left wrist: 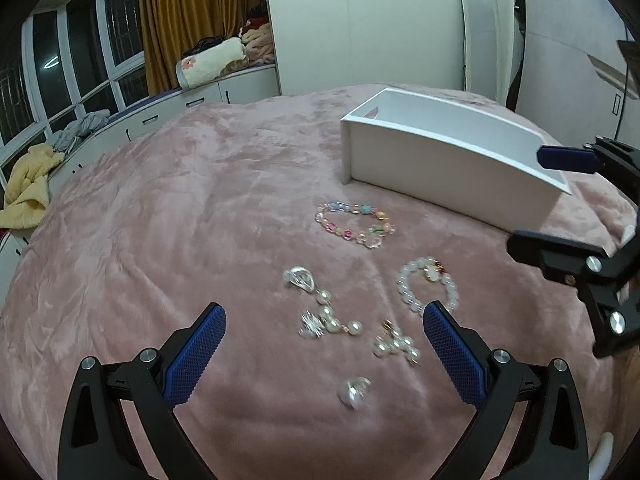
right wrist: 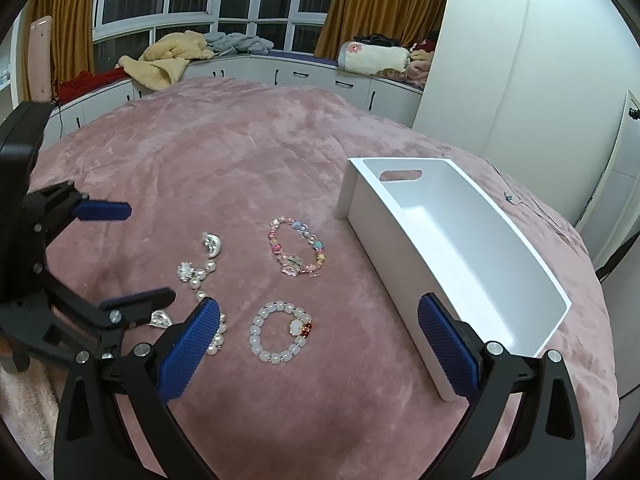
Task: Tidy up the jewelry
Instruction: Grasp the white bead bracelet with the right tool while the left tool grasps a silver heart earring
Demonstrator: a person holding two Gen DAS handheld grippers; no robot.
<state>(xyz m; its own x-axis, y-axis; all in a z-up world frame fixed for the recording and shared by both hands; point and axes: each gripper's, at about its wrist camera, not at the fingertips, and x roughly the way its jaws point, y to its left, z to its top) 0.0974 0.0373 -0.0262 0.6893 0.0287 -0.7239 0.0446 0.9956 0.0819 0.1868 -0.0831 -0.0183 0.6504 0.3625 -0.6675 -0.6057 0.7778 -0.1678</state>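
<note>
Jewelry lies on a pink blanket (left wrist: 200, 200). A colourful bead bracelet (left wrist: 356, 224) (right wrist: 296, 250) lies nearest the white box (left wrist: 460, 184) (right wrist: 400, 248), which is empty. A white bead bracelet (left wrist: 426, 288) (right wrist: 280, 332) lies in front of it. Pearl pieces (left wrist: 332, 318) (right wrist: 204, 276), a pearl cluster (left wrist: 396, 344) and silver clips (left wrist: 354, 390) (right wrist: 162, 319) lie to the left. My left gripper (left wrist: 324, 356) (right wrist: 120, 256) is open above the pearl pieces. My right gripper (right wrist: 318, 350) (left wrist: 544, 200) is open above the white bracelet, beside the box.
White cabinets (right wrist: 280, 74) under windows hold piled blankets and clothes (right wrist: 168, 60). A white wardrobe (right wrist: 520, 60) stands right of the bed. A mirror (left wrist: 480, 32) leans on the wall behind the box.
</note>
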